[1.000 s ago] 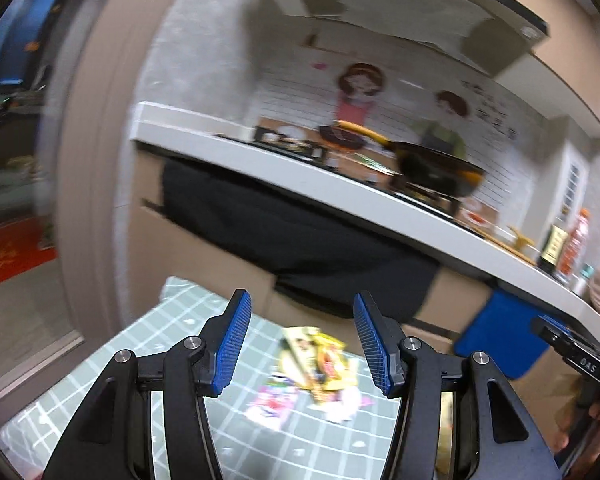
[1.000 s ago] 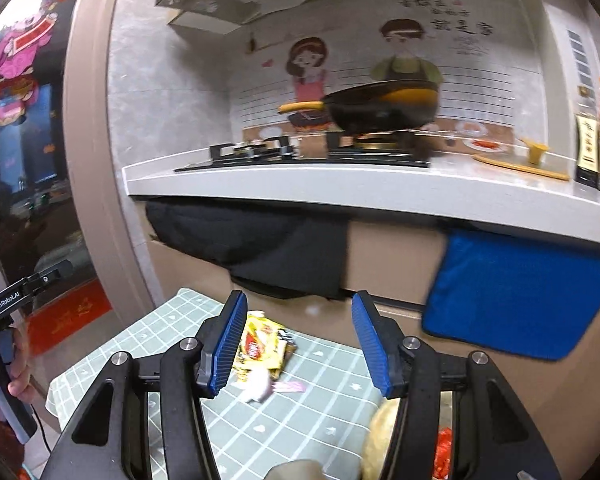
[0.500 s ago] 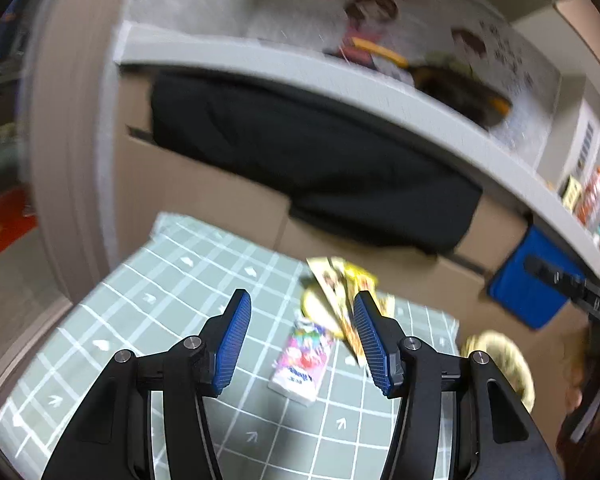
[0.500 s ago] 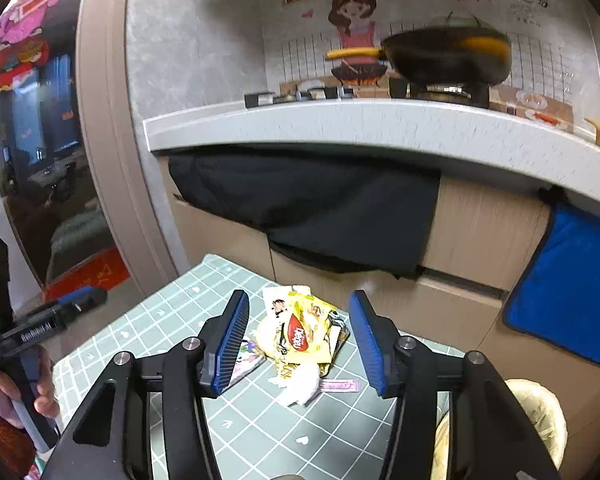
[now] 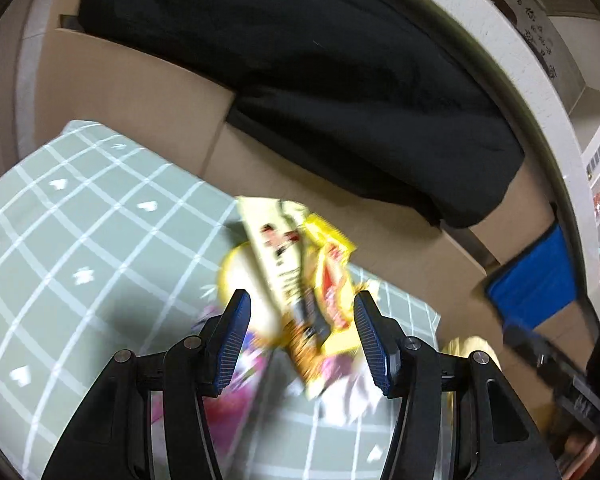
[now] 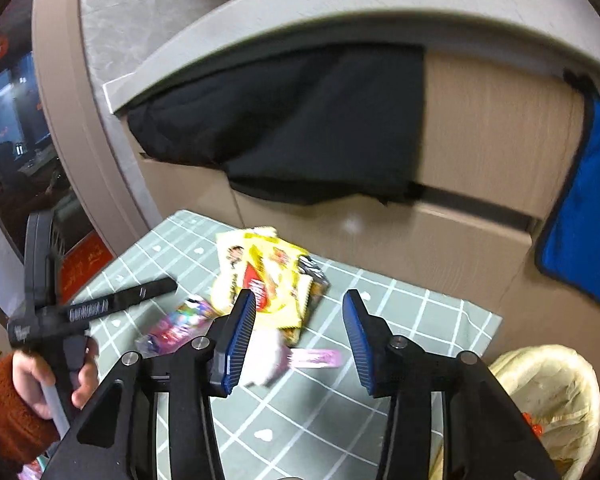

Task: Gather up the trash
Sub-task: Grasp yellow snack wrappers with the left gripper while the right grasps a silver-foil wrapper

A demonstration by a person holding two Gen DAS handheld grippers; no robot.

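Trash pile: yellow snack wrappers lay at frame centre on the green checked mat, with a pink packet lower left and a pink strip just below.
Left gripper: jaws stood apart, released, framing the blurred yellow wrappers; contact could not be told.
Right gripper: jaws were closing over the pile, gripping nothing.
Bin bag: yellowish, lower right, beside the mat.
Hand: lower left, orange sleeve, held the left gripper's handle.
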